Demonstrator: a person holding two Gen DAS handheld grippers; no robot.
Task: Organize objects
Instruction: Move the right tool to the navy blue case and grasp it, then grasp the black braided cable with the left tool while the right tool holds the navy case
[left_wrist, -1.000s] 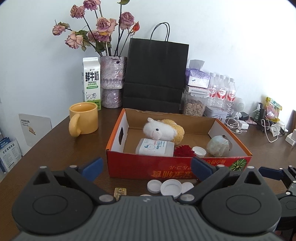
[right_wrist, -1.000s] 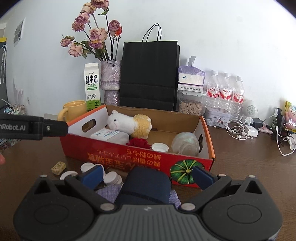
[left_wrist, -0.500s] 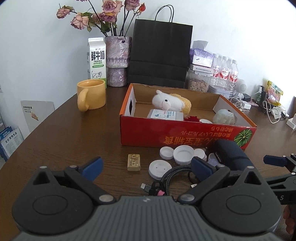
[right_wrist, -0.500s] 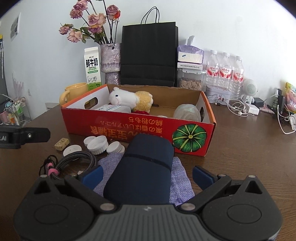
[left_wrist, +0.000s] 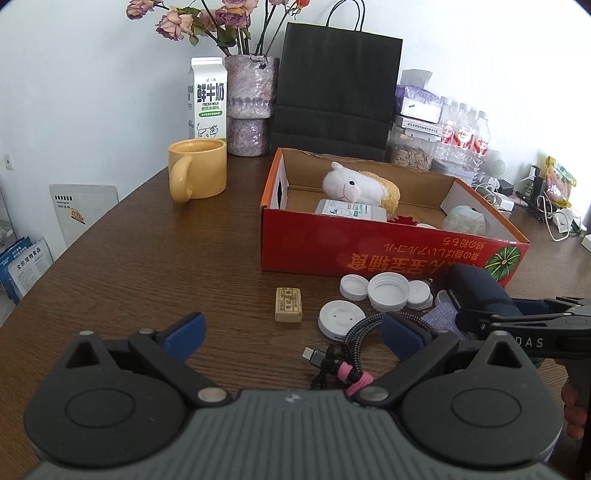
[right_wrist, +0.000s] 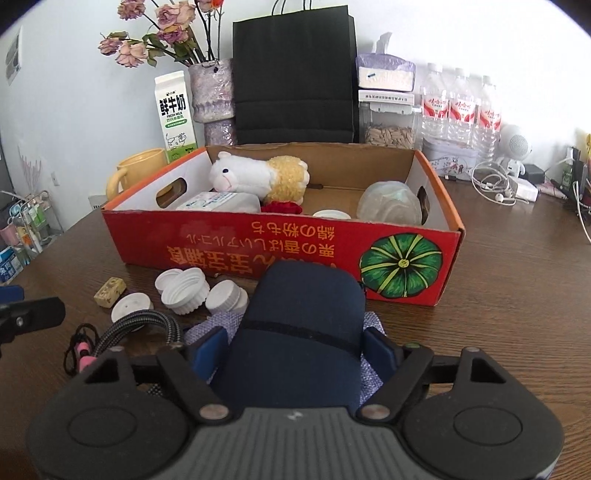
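The right gripper (right_wrist: 295, 354) has its jaws clenched on the navy case (right_wrist: 301, 328), at six o'clock of the red box (right_wrist: 236, 251) on the counter (left_wrist: 147, 266). Next, lift it over the wall. The left gripper (left_wrist: 291, 332) hangs released.

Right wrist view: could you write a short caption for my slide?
Right gripper closed on a navy case lying on lilac cloth, before the red cardboard box.
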